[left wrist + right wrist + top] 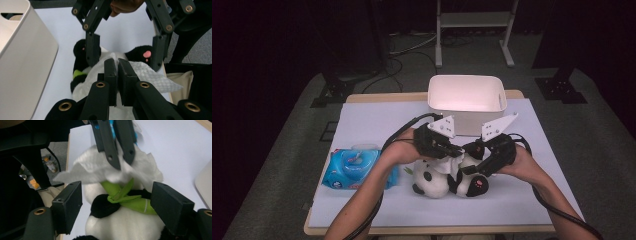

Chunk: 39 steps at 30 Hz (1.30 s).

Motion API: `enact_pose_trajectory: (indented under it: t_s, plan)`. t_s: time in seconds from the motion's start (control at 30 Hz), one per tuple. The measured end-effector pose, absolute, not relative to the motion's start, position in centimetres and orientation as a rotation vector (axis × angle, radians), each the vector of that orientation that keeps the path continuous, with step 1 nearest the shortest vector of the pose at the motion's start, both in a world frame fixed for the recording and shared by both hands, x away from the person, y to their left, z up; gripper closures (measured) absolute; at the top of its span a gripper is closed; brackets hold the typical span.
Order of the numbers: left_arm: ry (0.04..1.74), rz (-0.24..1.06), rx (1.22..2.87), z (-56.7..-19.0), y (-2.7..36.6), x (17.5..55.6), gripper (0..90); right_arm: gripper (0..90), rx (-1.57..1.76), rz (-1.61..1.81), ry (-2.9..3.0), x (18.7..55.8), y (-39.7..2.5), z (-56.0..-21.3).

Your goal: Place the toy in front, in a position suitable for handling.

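Note:
A panda plush (437,182) lies on the white mat near the table's front, with a green bamboo sprig (125,196) at its neck. My left gripper (457,151) is shut on a white wet wipe (150,75) that is pressed on top of the panda (140,53). In the left gripper view the jaws (117,62) meet on the wipe's fold. My right gripper (120,202) is open, and its two jaws straddle the panda's (125,225) neck with gaps on both sides. The wipe (85,170) drapes over the plush's head.
A white bin (472,125) stands behind the plush, and its wall (25,62) is close beside the left gripper. A blue pack of wet wipes (352,167) lies at the left of the mat. Both hands are close together at mid-table.

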<state>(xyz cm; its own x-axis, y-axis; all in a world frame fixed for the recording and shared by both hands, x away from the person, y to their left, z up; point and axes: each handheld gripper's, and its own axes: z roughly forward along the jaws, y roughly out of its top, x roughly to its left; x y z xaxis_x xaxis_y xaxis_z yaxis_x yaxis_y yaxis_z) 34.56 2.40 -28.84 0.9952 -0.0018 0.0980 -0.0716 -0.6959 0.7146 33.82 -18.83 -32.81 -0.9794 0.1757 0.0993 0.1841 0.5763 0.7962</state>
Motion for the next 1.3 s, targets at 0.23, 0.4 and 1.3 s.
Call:
enact_pose_trajectory:
  t_s: [0.23, 0.4, 1.3]
  plan:
    - [-0.088, 0.100, 2.321, -28.5, 0.8, 34.3, 85.8, 24.8, -0.341, -1.431, -2.762, 33.8, -19.0, -33.0]
    - [-0.107, 0.085, 2.312, -28.3, 0.1, 34.2, 85.6, 36.1, -0.339, -1.452, -2.736, 33.9, -19.1, -33.1]
    - [0.149, 0.058, 2.284, -32.0, 9.3, 35.0, 58.9, 85.2, -0.363, -1.073, -2.991, 33.1, -21.2, -32.0]
